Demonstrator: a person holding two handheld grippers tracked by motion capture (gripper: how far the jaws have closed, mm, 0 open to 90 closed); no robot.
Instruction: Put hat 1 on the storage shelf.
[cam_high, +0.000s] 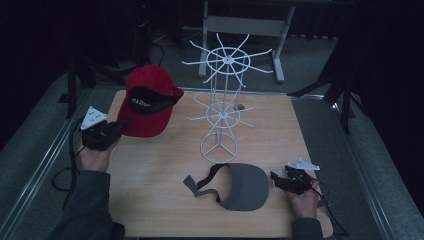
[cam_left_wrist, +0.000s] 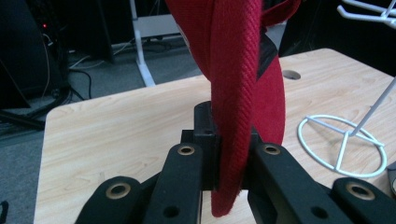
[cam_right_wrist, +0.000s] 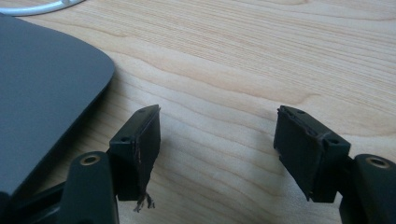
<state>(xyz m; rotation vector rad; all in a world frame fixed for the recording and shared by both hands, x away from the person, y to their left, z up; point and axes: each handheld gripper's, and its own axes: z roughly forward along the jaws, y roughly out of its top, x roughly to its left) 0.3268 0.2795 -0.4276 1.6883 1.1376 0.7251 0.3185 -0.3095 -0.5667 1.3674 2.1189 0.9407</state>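
Observation:
A red cap (cam_high: 148, 100) is held up above the table's left rear corner. My left gripper (cam_high: 120, 125) is shut on its edge; in the left gripper view the red fabric (cam_left_wrist: 236, 93) rises from between the black jaws. A grey visor (cam_high: 245, 186) with a dark strap lies flat near the table's front. My right gripper (cam_high: 274, 177) sits low just right of the visor, open, with bare wood between its jaws (cam_right_wrist: 217, 140). The grey visor brim (cam_right_wrist: 42, 93) lies to its left. A white wire rack (cam_high: 224, 95) stands mid-table.
The wooden table (cam_high: 160, 170) has a cable hole (cam_left_wrist: 291, 74) near the back. The rack's ring base (cam_left_wrist: 343, 145) rests on the wood right of the cap. White desk legs (cam_high: 280, 45) stand on the floor behind. Cables trail from both grippers.

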